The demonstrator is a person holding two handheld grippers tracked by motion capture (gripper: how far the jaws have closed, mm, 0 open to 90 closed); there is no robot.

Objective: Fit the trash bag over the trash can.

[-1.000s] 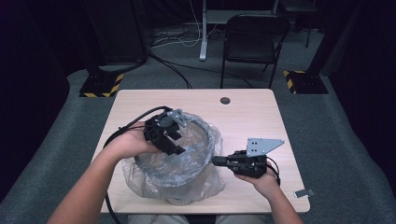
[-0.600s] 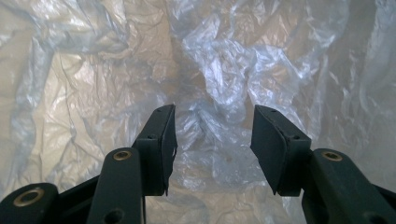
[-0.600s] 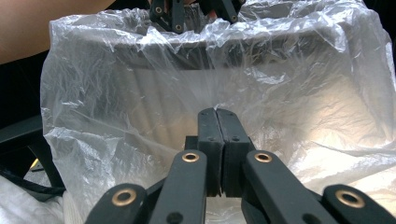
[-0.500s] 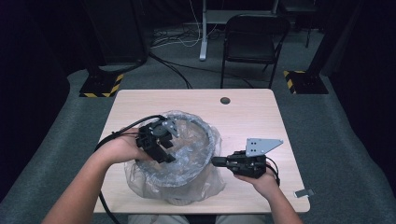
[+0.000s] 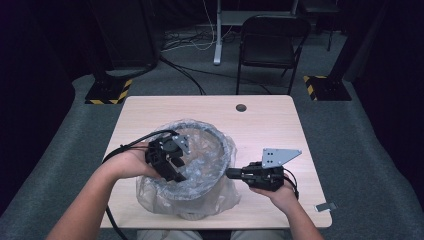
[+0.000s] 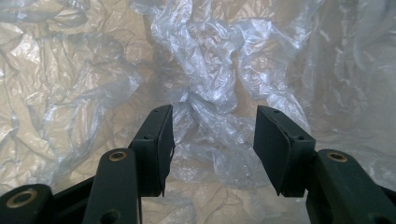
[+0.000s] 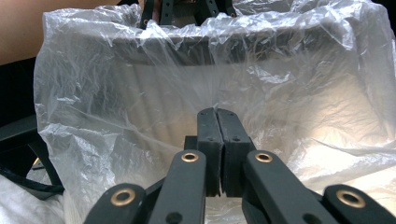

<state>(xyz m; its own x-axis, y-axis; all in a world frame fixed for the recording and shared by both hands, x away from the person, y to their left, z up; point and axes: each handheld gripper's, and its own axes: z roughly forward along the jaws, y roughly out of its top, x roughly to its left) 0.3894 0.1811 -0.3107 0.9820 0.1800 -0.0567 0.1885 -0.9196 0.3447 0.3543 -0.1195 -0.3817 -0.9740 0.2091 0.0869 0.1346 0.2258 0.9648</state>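
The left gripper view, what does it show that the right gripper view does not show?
The left gripper view looks into crumpled plastic between the left gripper's parted jaws, which press on nothing. The right gripper view looks at the bin's outer wall under plastic, with the right gripper's jaws closed together at the film; whether they pinch it is unclear. Both share the clear plastic bag.

A light wooden table (image 5: 280,130) with rounded corners stands on grey carpet (image 5: 360,150). A round bin (image 5: 200,192) lined with a clear plastic bag (image 5: 220,197) rests on the near half of the table, left of centre; the bag's loose skirt spreads onto the tabletop around the bin's base. A small dark round hole (image 5: 241,107) marks the far edge, right of centre. A small grey tag (image 5: 325,206) lies at the near right corner.
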